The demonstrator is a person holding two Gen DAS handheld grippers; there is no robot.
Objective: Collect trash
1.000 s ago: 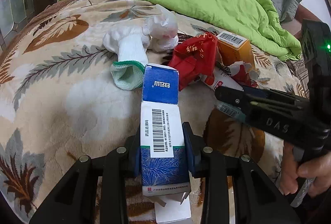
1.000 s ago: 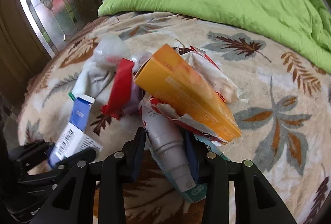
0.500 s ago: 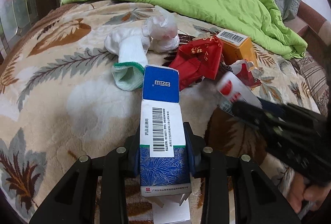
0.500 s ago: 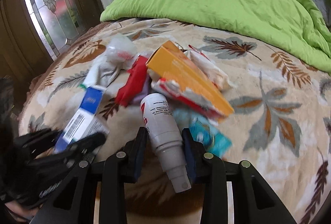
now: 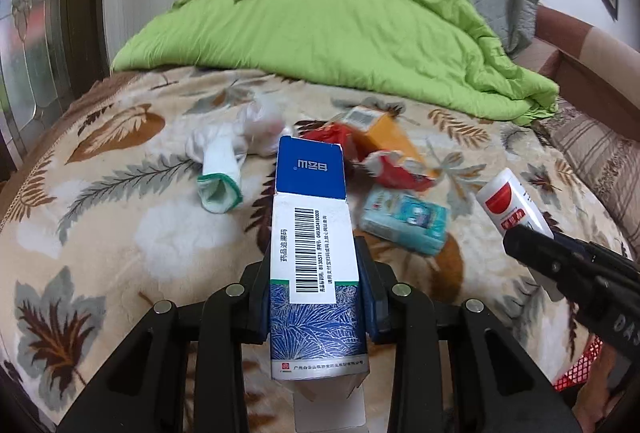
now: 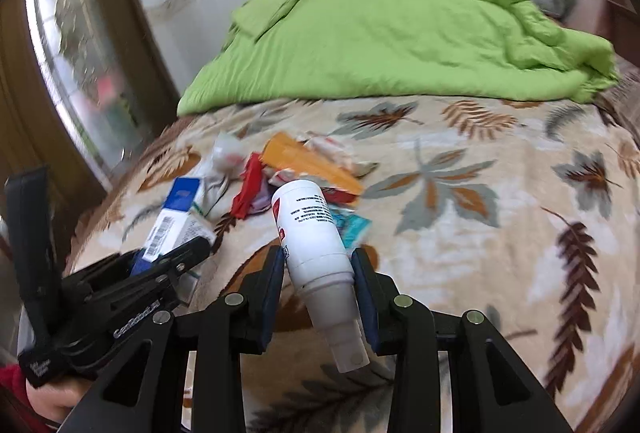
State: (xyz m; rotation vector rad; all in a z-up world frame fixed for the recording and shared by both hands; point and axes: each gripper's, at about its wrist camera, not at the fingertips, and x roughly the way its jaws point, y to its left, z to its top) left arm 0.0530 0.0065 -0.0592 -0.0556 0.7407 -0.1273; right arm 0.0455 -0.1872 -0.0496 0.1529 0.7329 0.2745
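The left claw (image 5: 316, 285) is clamped on a blue-and-white box (image 5: 314, 257) and the right claw (image 6: 318, 281) on a white spray bottle (image 6: 316, 253), both held above the leaf-patterned bed (image 6: 500, 233), where more trash (image 5: 384, 153) lies beyond, before a green quilt (image 5: 320, 33).
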